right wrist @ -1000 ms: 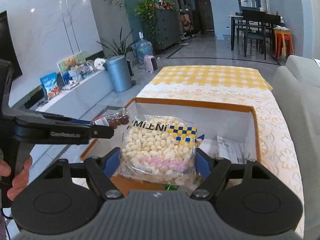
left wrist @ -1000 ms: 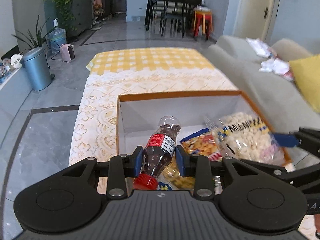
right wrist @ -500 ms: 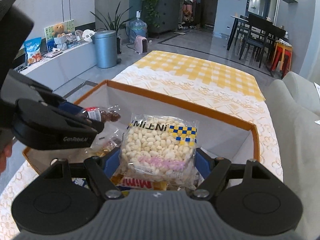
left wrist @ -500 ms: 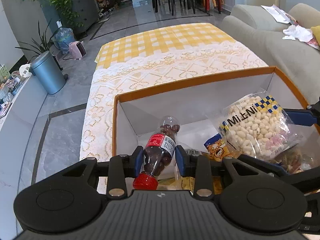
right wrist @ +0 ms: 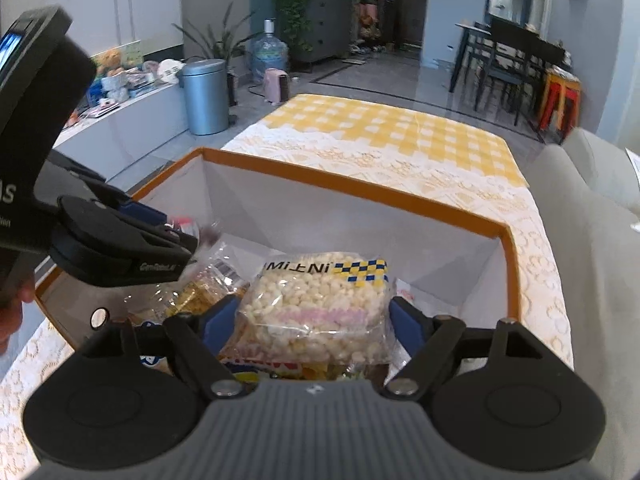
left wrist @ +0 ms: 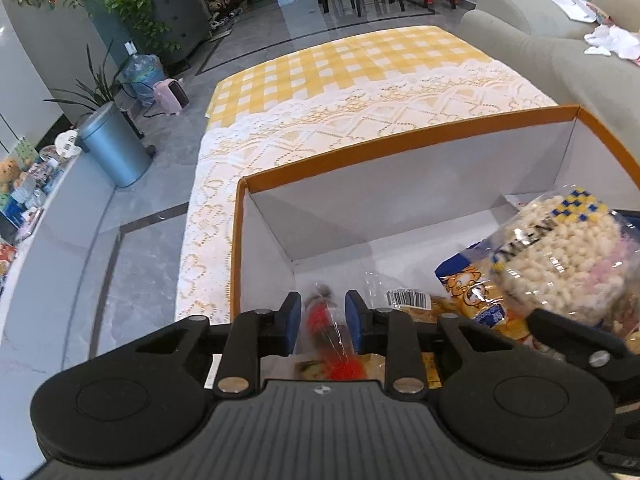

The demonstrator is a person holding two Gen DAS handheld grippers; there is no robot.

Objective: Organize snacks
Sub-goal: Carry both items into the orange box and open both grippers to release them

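An orange-rimmed white box (left wrist: pixel 400 148) (right wrist: pixel 360 196) stands on the lace-covered table. My left gripper (left wrist: pixel 323 322) is over its near left corner, fingers slightly apart; a small cola-style bottle with a red cap (left wrist: pixel 326 332) is blurred between them and looks loose. In the right wrist view the left gripper (right wrist: pixel 188 242) hangs over the box's left side. My right gripper (right wrist: pixel 312 320) is shut on a clear bag of white puffed snacks (right wrist: pixel 316 304) (left wrist: pixel 560 256), held low over the box's right part.
Inside the box lie a yellow-blue snack packet (left wrist: pixel 472 296) and other wrapped snacks (right wrist: pixel 208 288). A yellow checked cloth (left wrist: pixel 352 64) covers the table's far end. A grey sofa (left wrist: pixel 540 44) runs along the right. A metal bin (left wrist: pixel 116 148) stands on the floor left.
Both grippers have dropped lower into the box. The left fingers have opened a little and the bottle, sharp and gripped before, is now blurred and slipping down between them.
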